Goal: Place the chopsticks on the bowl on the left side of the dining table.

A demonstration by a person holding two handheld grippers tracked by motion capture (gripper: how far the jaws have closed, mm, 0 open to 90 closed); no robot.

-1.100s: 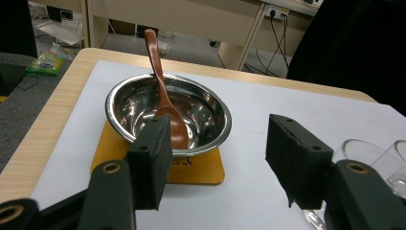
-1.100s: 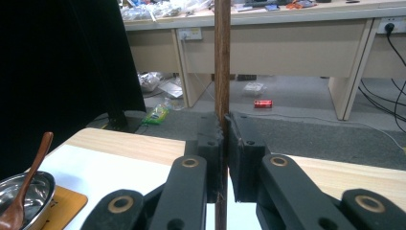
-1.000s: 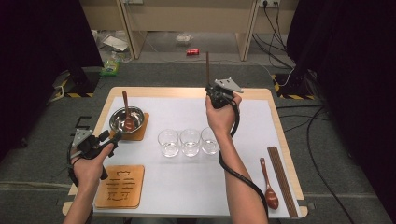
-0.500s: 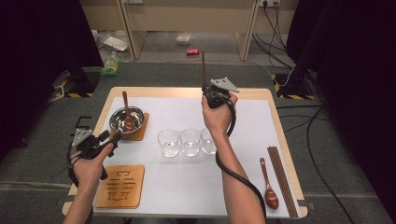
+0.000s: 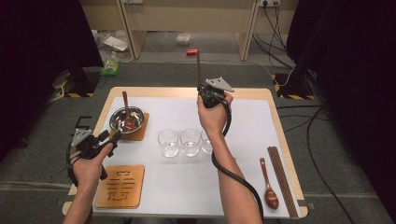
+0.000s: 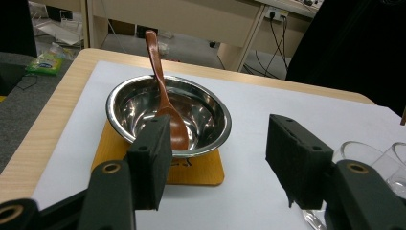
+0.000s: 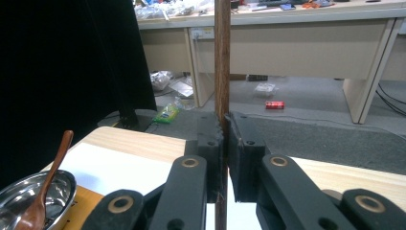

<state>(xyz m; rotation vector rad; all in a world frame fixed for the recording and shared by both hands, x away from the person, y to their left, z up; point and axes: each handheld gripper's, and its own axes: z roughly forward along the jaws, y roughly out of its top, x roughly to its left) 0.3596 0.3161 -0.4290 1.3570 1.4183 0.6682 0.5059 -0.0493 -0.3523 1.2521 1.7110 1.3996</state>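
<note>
Here the right gripper pinches a chopstick upright, running from six to twelve o'clock between its pads. The stick's top is cut off. The left gripper stands spread, the bowl at its eleven o'clock.

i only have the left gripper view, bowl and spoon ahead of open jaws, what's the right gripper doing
Observer: The right gripper is shut on a chopstick, held upright.
Operator: any more chopsticks around
Observer: Yes, more chopsticks lie along the table's right edge, beside a second spoon.
Operator: how many glasses, i see bits of two
Observer: Three glasses stand in a row mid-table; the right forearm hides part of the third.
Operator: any free coaster
Observer: An empty wooden coaster lies near the left hand.
</note>
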